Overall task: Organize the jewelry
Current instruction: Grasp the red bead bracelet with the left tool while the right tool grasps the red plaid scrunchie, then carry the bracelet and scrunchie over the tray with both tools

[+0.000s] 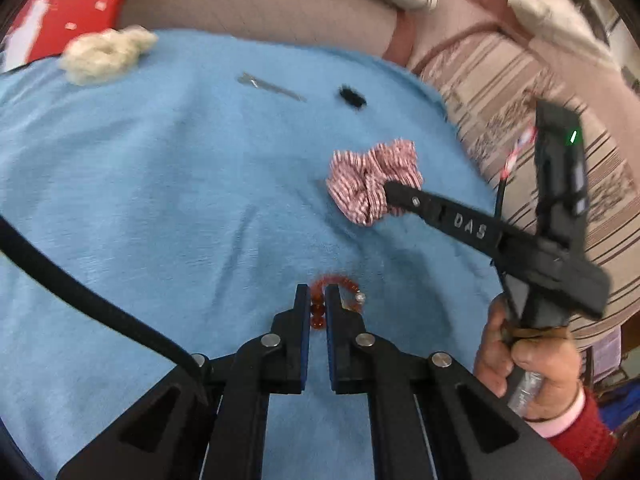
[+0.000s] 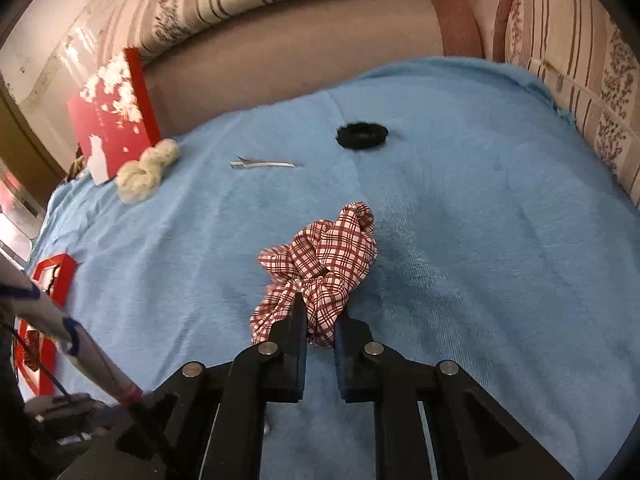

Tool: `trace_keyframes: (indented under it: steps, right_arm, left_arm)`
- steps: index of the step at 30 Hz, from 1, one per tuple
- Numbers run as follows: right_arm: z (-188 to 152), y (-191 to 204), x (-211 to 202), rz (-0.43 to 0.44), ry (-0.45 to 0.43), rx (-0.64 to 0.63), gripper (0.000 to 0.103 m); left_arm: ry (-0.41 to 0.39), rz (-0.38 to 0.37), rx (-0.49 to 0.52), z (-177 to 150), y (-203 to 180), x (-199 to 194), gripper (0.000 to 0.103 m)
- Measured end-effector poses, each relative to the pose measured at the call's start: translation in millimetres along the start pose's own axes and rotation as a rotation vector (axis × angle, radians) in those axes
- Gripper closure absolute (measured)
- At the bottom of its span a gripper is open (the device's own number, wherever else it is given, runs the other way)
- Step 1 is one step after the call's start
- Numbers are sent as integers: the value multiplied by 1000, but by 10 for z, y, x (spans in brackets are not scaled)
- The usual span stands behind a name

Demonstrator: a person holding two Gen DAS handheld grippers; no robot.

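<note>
Landmark: blue blanket (image 1: 140, 184).

Far left edge of blanket: red box (image 2: 108, 108), partly cut off; cream scrunchie (image 1: 104, 54) beside it.

Middle of blanket: I see my left gripper (image 1: 318, 300) clamped on amber bead bracelet (image 1: 340, 284), beads half hidden between fingers.

Right part of blanket: my right gripper (image 2: 322, 312) pinches checked scrunchie (image 2: 320, 264); fabric hides fingertips.

Beyond it, metal hair clip (image 2: 264, 164) blurred, black hair tie (image 2: 362, 136).

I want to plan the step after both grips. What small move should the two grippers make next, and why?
Probably lift both a little, straight up. The left gripper looks shut on the orange beaded bracelet, and the right gripper on the red-and-white checked fabric scrunchie. Both items still lie on the blue fleece blanket, so a small lift would test the grips before carrying.
</note>
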State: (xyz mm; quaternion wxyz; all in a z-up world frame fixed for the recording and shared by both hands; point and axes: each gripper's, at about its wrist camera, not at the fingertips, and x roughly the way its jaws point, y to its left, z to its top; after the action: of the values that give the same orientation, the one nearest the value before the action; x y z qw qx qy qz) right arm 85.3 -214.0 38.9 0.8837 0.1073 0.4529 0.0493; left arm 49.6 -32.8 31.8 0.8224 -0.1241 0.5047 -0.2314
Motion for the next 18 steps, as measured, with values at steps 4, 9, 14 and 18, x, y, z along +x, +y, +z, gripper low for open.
trace_keyframes:
  steps: [4, 9, 14, 18]
  right_arm:
    - [-52, 199, -268, 11, -33, -31, 91]
    - [-137, 531, -575, 37, -64, -94, 91]
    - [-223, 1013, -753, 82, -73, -183, 91]
    - [-325, 1474, -825, 131, -65, -263, 91]
  left_arm:
    - [-81, -1, -34, -124, 173, -584, 96]
    - [-172, 41, -89, -283, 464, -1231, 96]
    - [-262, 113, -136, -438, 828, -1869, 96]
    - [-313, 198, -172, -549, 1200, -2361, 96]
